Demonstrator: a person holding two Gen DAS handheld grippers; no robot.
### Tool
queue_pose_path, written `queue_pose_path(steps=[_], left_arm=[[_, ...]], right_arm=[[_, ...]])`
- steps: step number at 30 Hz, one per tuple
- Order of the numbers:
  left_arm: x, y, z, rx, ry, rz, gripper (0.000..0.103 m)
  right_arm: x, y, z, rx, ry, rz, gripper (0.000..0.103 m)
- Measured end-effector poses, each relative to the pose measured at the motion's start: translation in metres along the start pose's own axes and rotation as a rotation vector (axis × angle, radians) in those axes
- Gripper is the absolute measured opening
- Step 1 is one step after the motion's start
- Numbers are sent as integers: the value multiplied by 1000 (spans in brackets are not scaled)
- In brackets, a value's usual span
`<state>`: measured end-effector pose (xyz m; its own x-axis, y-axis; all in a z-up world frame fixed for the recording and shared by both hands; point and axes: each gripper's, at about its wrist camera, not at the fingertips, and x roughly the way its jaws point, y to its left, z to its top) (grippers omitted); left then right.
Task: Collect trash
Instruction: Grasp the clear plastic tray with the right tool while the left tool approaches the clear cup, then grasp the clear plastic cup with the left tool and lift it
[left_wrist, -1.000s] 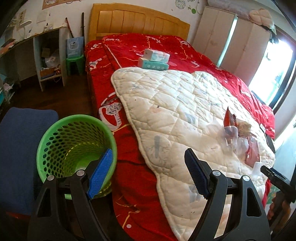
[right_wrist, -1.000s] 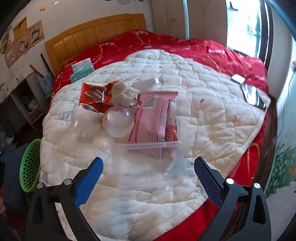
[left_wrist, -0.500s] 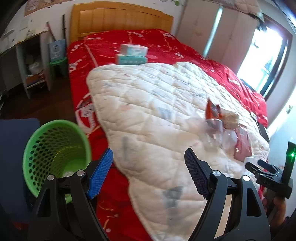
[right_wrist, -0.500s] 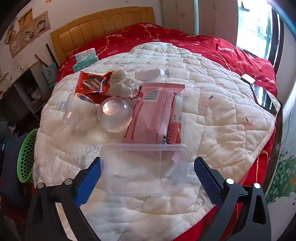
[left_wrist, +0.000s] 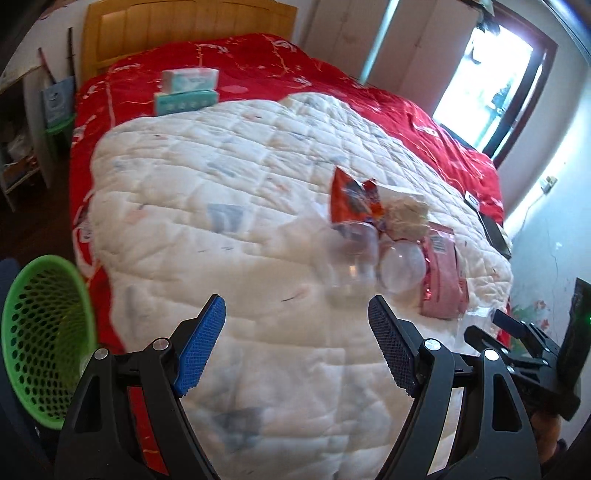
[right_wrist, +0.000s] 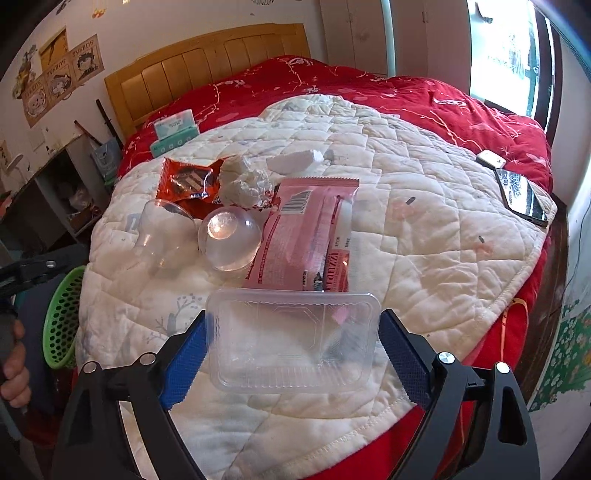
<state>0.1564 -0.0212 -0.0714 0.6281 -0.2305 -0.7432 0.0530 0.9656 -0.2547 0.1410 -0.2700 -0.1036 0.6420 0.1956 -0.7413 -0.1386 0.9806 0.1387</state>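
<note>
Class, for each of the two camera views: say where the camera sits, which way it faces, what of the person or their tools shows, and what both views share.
Left wrist: on the left gripper, jaws open and empty, looking along the white quilted pad toward the wooden headboard; the right gripper shows at its right edge.
Right wrist: on the right gripper, whose jaws have just been closing around the clear plastic tray; a hand shows at left.
Shared: green mesh basket, pink wrapper, clear dome lid.
</note>
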Motion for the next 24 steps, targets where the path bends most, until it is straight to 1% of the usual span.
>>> queue_pose_path(steps=[6,12,18,21,24], left_arm=[[23,-21,11,24,26,-36,79],[51,-32,21,21,61,-19,79],[68,-34,25,9,79,-13,77],[74,-36,26,15,83,-3,72],[79,-35,26,13,93,-21,60]], right_arm=[[-9,-6,-3,18,-12,16,86],[-14,-8,-6,33,-21,31,86],[-15,-9,-8,42,-21,41,86],[-16,-9,-9,46,-24,47,86],[-15,-10,-9,48,-23,46,86]])
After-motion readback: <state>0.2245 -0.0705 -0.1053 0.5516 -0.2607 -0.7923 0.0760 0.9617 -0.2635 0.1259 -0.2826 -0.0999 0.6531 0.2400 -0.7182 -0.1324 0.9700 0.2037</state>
